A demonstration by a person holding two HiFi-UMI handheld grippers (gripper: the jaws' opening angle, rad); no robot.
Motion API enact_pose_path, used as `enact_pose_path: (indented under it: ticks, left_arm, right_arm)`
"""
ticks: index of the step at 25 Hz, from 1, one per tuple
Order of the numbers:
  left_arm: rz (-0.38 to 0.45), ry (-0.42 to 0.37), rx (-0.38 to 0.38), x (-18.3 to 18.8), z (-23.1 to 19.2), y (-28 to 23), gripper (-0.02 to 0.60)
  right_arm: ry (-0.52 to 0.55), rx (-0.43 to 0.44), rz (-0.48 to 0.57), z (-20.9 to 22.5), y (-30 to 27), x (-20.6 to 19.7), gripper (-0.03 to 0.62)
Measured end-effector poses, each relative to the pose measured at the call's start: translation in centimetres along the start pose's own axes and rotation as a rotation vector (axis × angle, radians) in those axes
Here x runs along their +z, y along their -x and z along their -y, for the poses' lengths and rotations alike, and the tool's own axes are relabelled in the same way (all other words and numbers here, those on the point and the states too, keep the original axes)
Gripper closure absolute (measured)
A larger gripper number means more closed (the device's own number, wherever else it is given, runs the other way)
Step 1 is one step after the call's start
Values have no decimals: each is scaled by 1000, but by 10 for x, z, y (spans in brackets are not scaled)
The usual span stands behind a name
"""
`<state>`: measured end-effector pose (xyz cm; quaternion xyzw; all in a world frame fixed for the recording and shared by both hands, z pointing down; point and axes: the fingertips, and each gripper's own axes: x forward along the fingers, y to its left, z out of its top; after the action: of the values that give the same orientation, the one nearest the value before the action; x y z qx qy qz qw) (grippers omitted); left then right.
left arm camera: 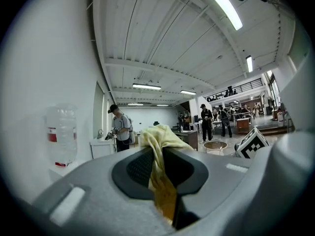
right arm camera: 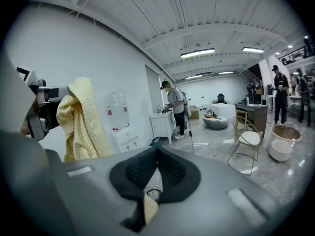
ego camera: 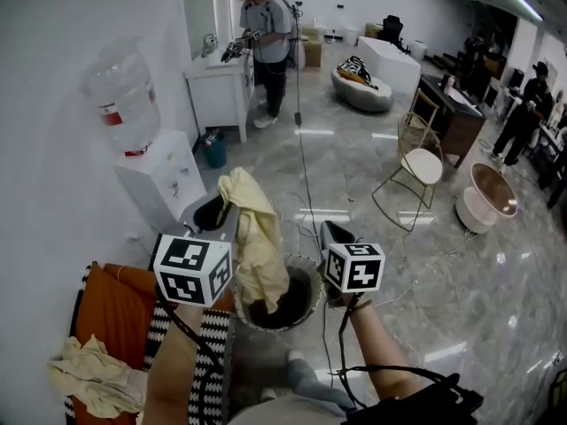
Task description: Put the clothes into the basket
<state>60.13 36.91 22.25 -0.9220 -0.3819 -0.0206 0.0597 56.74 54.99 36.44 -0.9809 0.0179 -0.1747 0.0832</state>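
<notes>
**A:** What is your left gripper holding?

**B:** My left gripper [ego camera: 217,211] is clamped on a pale yellow cloth with a fine checked weave [ego camera: 258,237]. In the left gripper view, the fabric is pinched between the two dark pads and bunches up above the tips. I am holding the gripper about level.

**A:** And the right one?

**B:** My right gripper [ego camera: 335,234] is closed with nothing in it. In its own view the pad tips meet, and only floor shows through the gap below them. It tilts a little downward, to the right of the cloth and apart from it.

**A:** Where is the cloth relative to the basket?

**B:** It hangs straight down from my left jaws. In the head view its lower end shows against the dark opening of the round dark basket with a pale woven rim [ego camera: 301,315], which stands on the grey marble floor [ego camera: 354,175] between my two grippers. I cannot tell whether the cloth touches the bottom.

**A:** Are there any other clothes?

**B:** A crumpled cream cloth [ego camera: 89,374] lies on an orange cushion with a black-and-white striped border [ego camera: 115,312], to the left of the basket and below my left arm.

**A:** What is further out?

**B:** A white water dispenser [ego camera: 168,180] stands against the wall with a clear bottle [ego camera: 122,91] on top. Beyond it, a person [ego camera: 263,34] stands at a white table [ego camera: 217,87]. A gold wire chair with a white seat [ego camera: 420,168] stands off to the right.
</notes>
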Motion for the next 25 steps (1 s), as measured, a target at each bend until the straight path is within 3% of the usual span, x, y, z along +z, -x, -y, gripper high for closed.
enact_pose_path:
  ticks: [10,25]
  left_arm:
    - [-91,37,-8,-92,4,-41,528]
    - [-390,160,-26,-287,11,-90,528]
  right_arm:
    - [-60,-22,-115,33,-44,-59,591]
    - [-168,-95,-292,77,-103,-167,591]
